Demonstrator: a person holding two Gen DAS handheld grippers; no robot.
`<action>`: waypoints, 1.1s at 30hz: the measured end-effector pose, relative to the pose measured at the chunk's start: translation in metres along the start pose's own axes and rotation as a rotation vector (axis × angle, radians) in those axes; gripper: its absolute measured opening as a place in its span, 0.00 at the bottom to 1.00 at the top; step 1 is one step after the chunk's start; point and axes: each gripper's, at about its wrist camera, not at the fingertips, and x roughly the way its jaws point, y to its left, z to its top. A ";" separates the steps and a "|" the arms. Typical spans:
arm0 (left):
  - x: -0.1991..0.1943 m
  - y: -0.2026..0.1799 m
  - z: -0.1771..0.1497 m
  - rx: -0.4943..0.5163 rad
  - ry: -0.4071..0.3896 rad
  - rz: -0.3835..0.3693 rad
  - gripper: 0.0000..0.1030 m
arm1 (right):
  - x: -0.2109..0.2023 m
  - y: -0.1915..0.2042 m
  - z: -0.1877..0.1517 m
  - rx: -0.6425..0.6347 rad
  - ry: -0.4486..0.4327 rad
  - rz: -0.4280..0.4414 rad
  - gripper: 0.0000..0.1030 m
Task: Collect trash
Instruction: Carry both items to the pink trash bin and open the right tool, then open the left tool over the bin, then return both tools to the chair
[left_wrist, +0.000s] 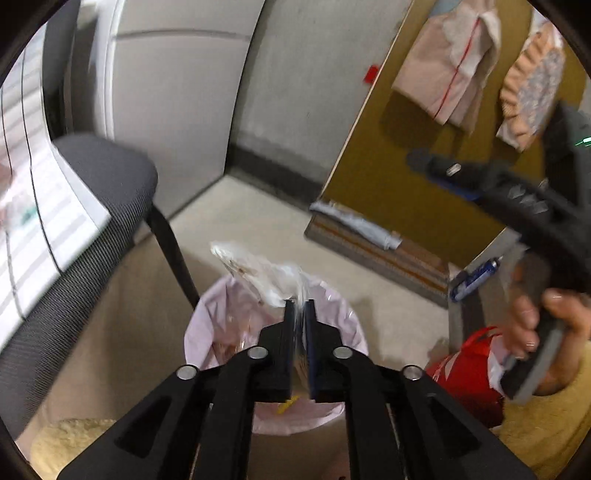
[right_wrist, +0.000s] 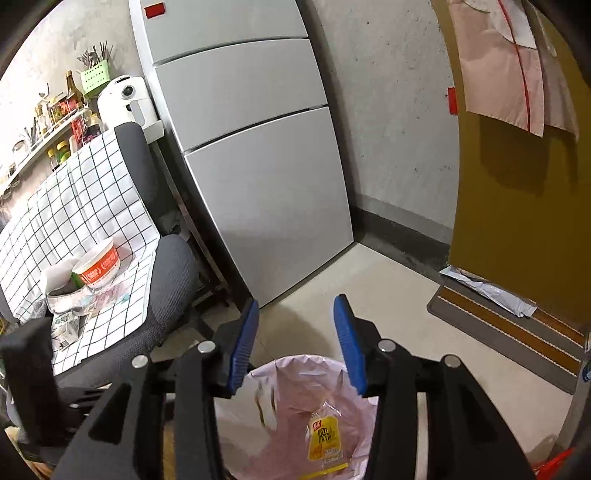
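Note:
My left gripper (left_wrist: 300, 303) is shut on a crumpled clear plastic wrapper (left_wrist: 258, 273), which sticks out past the fingertips. It hangs right over a round bin with a pink liner (left_wrist: 207, 332). In the right wrist view my right gripper (right_wrist: 295, 306) stands open over the same bin (right_wrist: 291, 369), with nothing between its blue pads (right_wrist: 245, 332). A yellow snack packet (right_wrist: 325, 439) lies inside the liner. The right gripper (left_wrist: 436, 166) also shows at the upper right of the left wrist view, held by a hand (left_wrist: 532, 325).
A dark chair (right_wrist: 173, 273) left of the bin carries a checked cloth (right_wrist: 85, 206), an orange-and-white cup (right_wrist: 99, 266) and crumpled packets (right_wrist: 62, 291). A grey fridge (right_wrist: 251, 147) stands behind, with a brown door (right_wrist: 517, 221) and striped mat (right_wrist: 509, 332) to the right. A red bag (left_wrist: 469, 365) lies nearby.

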 end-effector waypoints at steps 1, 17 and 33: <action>0.002 0.001 -0.001 -0.006 0.008 0.005 0.15 | 0.000 0.001 -0.001 0.000 0.003 0.000 0.41; -0.140 0.084 -0.044 -0.218 -0.186 0.409 0.35 | 0.004 0.107 -0.005 -0.160 0.070 0.270 0.42; -0.276 0.199 -0.133 -0.602 -0.268 0.758 0.44 | 0.084 0.332 -0.041 -0.638 0.211 0.419 0.62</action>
